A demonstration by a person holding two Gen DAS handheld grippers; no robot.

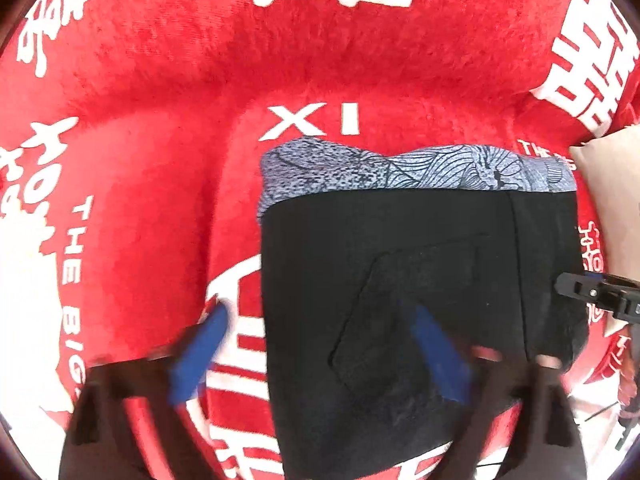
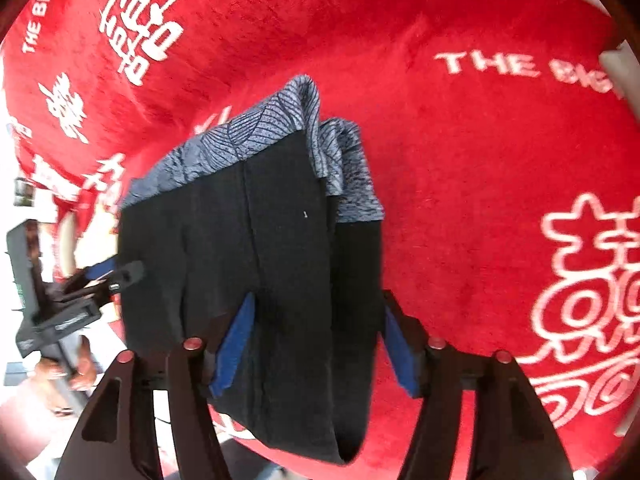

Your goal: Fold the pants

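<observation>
Black cloth folded into a compact rectangle: our pants (image 1: pixel 400 280) lie flat on a red plush blanket (image 1: pixel 180 80), a back pocket facing up and a blue-grey leaf-patterned layer peeking out along the far edge. We cannot tell whether that patterned cloth is the pants' lining or a separate garment beneath. We judge the fold to be nearly or fully done; at most a smoothing or one more halving may be left.

Our left tongs (image 1: pixel 320 360) are spread wide, one blue pad over the pocket and the other off the cloth above the blanket, so nothing is grasped. Our right tongs (image 2: pixel 316 344) are released too, their blue pads standing either side of the near end of the bundle without pinching it.

White print on the blanket reads "XI" and "THE BIG", among large Chinese characters that we do not attempt to read. A pale cushion (image 1: pixel 612 200) sits at the blanket's edge.
</observation>
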